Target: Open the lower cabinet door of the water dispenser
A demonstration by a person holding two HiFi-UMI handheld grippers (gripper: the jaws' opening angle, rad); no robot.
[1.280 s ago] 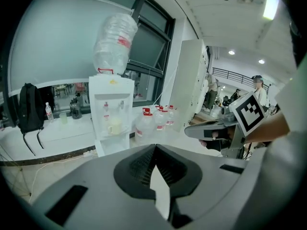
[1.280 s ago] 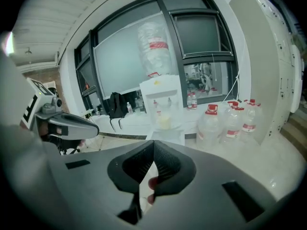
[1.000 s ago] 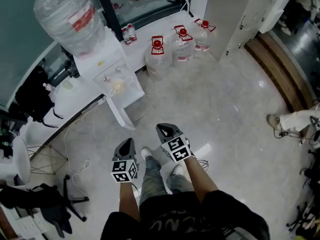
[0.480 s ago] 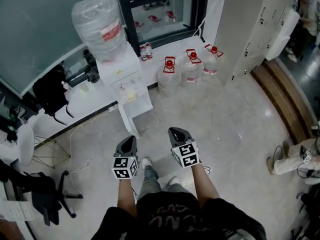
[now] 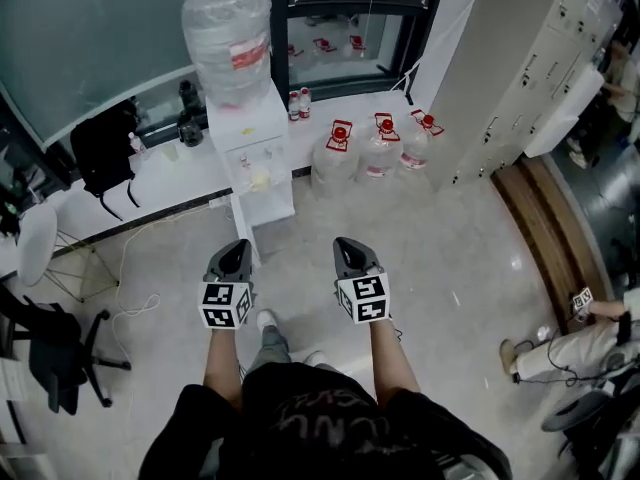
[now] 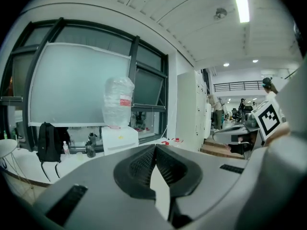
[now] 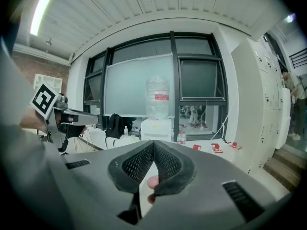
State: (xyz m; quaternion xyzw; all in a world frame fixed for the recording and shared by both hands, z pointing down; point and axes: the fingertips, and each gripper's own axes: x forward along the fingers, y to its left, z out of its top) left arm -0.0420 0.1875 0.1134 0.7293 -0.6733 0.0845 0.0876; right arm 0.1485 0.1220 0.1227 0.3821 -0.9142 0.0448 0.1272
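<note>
Left gripper (image 5: 238, 246) and right gripper (image 5: 347, 243), pressed together and empty, point at the water dispenser (image 5: 250, 128) ahead; its cabinet (image 5: 268, 196) lies beyond reach.

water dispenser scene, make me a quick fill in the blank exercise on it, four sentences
1. The big clear bottle sits ____ the white water dispenser.
2. To the dispenser's right in the head view stand ____ large jugs with red caps.
3. The left gripper and the right gripper hold nothing, and both have their jaws ____.
4. The backpack on the dispenser's other side is ____ in colour.

Missing words: on top of; three; shut; black
</note>
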